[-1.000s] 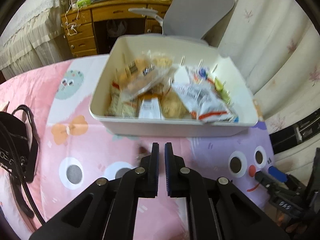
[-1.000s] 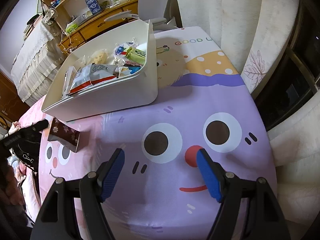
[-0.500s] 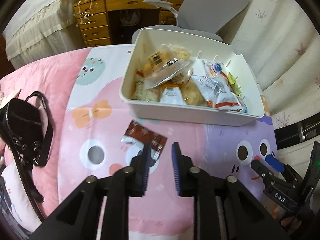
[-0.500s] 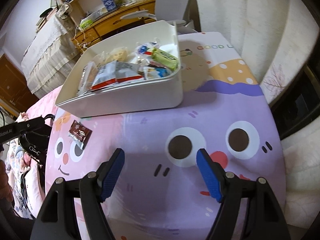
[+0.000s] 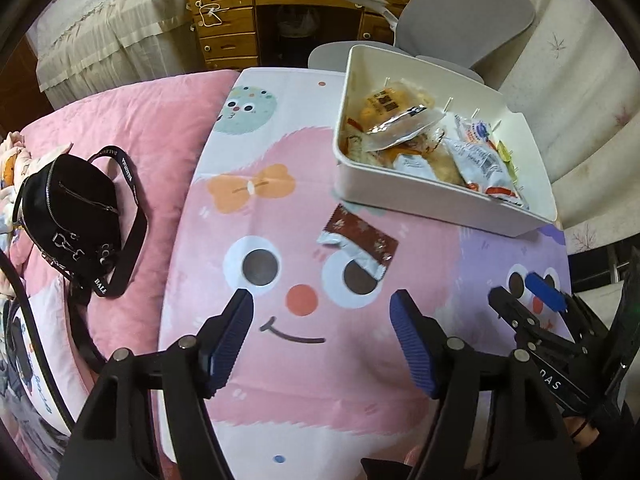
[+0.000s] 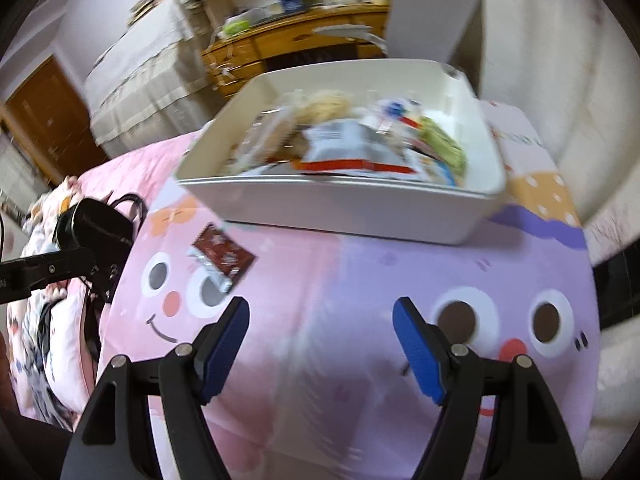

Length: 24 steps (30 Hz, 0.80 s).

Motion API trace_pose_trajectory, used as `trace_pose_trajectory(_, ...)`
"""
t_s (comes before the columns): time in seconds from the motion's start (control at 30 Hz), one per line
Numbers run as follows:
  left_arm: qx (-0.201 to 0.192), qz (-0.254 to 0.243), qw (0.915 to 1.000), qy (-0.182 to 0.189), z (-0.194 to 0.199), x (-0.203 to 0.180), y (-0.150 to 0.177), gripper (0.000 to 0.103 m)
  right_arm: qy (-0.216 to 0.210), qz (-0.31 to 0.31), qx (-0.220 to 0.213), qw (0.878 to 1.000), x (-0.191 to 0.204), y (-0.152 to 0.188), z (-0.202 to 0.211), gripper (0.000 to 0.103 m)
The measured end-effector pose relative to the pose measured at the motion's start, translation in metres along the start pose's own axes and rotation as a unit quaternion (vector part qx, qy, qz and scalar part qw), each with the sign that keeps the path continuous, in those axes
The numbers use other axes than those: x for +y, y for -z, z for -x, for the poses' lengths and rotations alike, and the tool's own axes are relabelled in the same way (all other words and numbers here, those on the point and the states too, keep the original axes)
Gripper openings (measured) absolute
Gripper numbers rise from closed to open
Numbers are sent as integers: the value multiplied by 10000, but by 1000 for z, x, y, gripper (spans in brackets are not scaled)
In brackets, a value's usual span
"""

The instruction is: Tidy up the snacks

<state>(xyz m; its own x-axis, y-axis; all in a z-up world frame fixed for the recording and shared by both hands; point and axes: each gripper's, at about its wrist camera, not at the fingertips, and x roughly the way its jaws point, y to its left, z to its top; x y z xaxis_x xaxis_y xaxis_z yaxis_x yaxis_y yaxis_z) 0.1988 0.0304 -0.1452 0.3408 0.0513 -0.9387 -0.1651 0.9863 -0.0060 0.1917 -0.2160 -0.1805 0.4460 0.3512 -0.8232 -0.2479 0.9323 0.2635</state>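
A white bin [image 5: 404, 204] full of snack packets stands on the cartoon-print bedspread; it also shows in the right wrist view [image 6: 340, 212]. A brown snack packet [image 5: 358, 244] lies flat on the spread just in front of the bin, also seen in the right wrist view [image 6: 224, 258]. My left gripper [image 5: 322, 320] is open and empty, raised above the spread short of the packet. My right gripper [image 6: 320, 324] is open and empty, to the right of the packet; its fingertips [image 5: 544, 296] show at the right of the left wrist view.
A black shoulder bag [image 5: 68, 212] lies on the pink bedding at the left. A grey chair [image 5: 460, 20] and a wooden desk [image 5: 288, 4] stand behind the bin. Curtains [image 5: 580, 80] hang at the right.
My left gripper has let go of the brown packet, opened wide and pulled back and up. The packet now lies on the spread. The right gripper has swung left toward the bin.
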Motion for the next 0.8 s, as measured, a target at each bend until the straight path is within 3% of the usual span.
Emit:
trace_pose_trajectory(0.23, 77, -401, 9991, 126, -2, 25, -6, 76, -223, 84, -232, 9994, 50, -8, -26, 74)
trace_pose_trajectory(0.4, 215, -693, 9973, 124, -12, 44, -13, 76, -47, 552, -489, 9973, 88, -11, -58, 74)
trace_pose_trajectory(0.63, 244, -919, 9953, 176, -16, 75, -18, 76, 463, 1192, -161, 9917, 122, -12, -117, 74)
trace_pose_trajectory(0.8, 243, -904, 9954, 206, -19, 96, -22, 76, 639, 1289, -12, 9896, 129, -13, -142, 73)
